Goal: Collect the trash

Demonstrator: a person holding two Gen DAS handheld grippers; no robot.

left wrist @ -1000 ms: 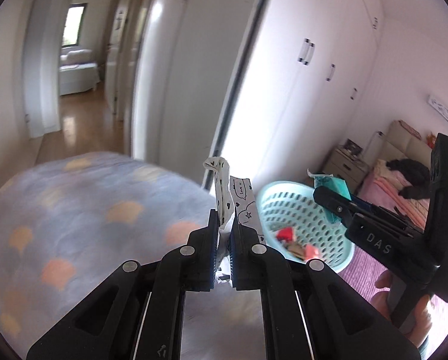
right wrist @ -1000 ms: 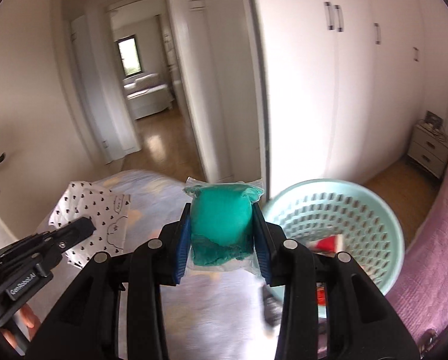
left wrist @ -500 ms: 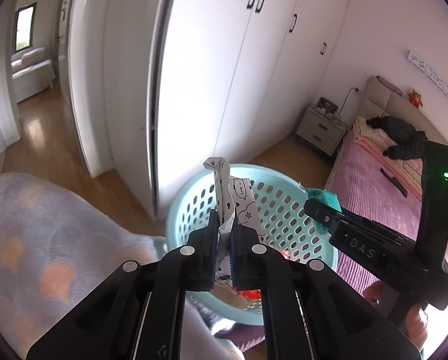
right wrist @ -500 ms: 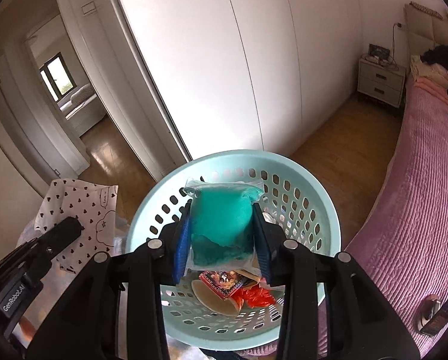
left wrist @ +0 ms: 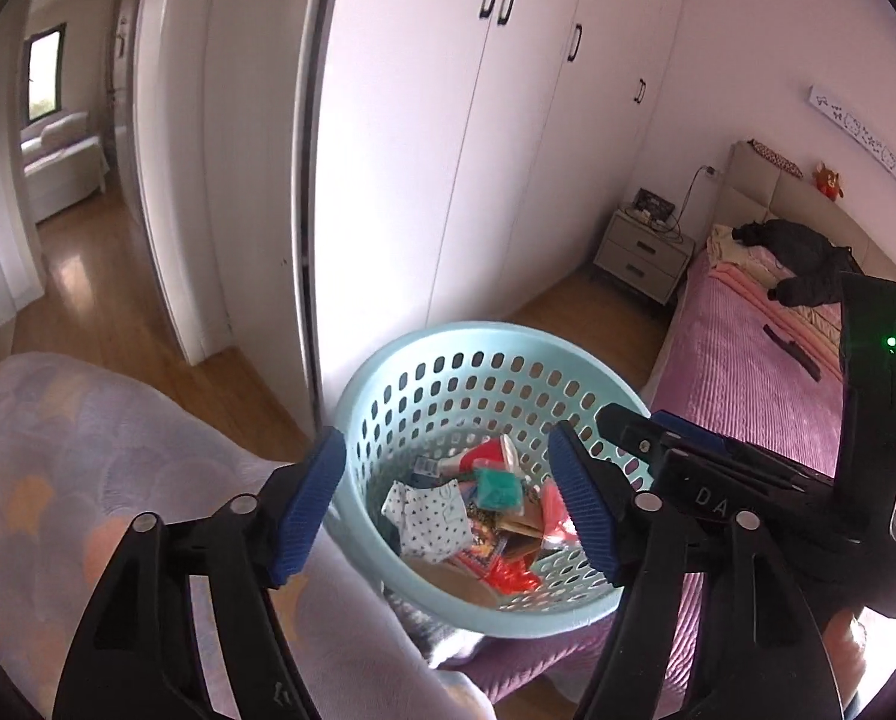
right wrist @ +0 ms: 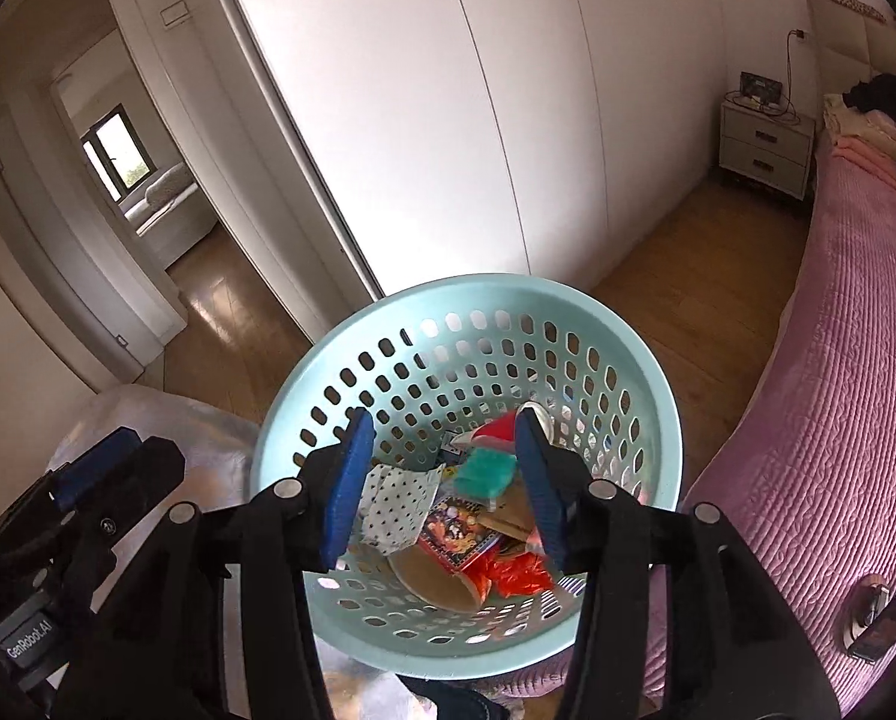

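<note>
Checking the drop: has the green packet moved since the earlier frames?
Yes. It has left the right gripper, whose jaws have just been opening, and now lies down inside the basket beside the dotted wrapper: green packet.

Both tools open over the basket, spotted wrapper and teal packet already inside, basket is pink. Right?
Not quite: the basket is pale teal, not pink; the pink thing is the bedspread beside it. The right wrist view shows it. The rest holds: left tool and right tool have just opened, nothing between the jaws, and the spotted wrapper and teal packet lie inside.
</note>
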